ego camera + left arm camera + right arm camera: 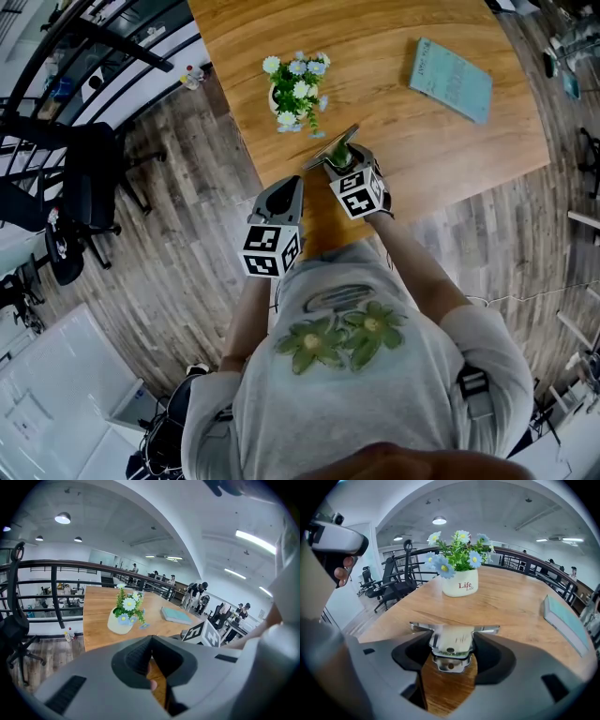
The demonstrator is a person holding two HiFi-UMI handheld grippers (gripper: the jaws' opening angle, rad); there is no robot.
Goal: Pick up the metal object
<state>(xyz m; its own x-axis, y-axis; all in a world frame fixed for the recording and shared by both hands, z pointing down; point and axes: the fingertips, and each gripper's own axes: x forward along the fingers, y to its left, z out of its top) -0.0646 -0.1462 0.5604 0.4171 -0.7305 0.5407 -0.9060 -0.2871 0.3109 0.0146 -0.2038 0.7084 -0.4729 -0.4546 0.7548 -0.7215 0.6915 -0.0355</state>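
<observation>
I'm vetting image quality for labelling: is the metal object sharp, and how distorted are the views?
Right gripper view: metal object slightly soft, washed-out bright; fisheye bows the table. Head view: it is small but sharp. Left gripper view: dark vignetted corners, ceiling lights glaring.

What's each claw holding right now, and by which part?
Right claw grips the metal object by its narrow near end; left claw is shut, empty.

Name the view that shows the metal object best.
Right gripper view: the metal object sits close and central, clamped in the right claw. Head view shows only a small sliver at that claw's tip. Left gripper view: not discernible.
</observation>
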